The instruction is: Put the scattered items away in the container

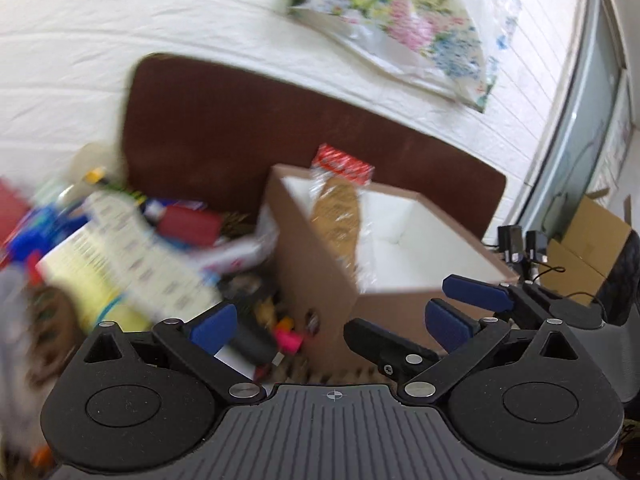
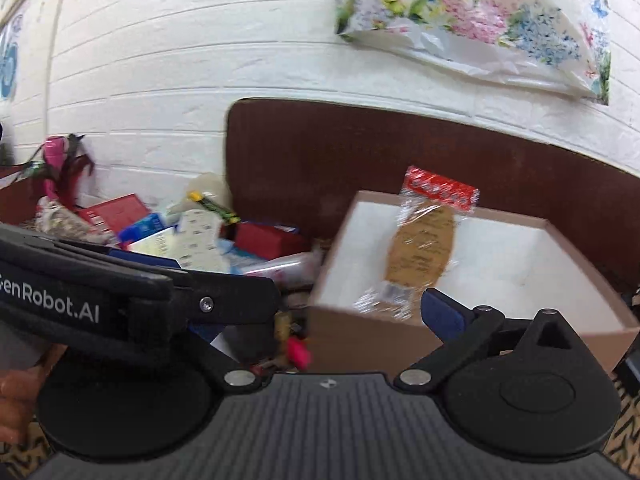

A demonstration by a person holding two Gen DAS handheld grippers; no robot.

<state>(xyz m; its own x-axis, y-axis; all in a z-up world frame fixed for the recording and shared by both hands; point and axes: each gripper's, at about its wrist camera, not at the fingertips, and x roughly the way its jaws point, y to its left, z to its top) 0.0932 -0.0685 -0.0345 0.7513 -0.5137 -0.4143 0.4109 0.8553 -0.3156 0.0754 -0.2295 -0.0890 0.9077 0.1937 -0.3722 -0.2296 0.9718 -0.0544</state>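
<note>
A brown cardboard box (image 2: 360,336) with a white inside sits by a messy pile of things (image 1: 132,248). A clear snack packet (image 2: 424,248) with a red top leans in the box. The left gripper (image 1: 332,324) is wide open. The right gripper (image 2: 400,312) seems open, with one finger hidden, just in front of the packet.

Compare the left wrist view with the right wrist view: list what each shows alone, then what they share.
Only the left wrist view shows the open tan cardboard carton at far right and the glass door. Only the right wrist view shows the pink-and-dark feathery bundle at far left and the person's bare hand. Both show the brown cardboard box with white lining, the clear snack packet with red header leaning in it, and the floral plastic bag.
</note>
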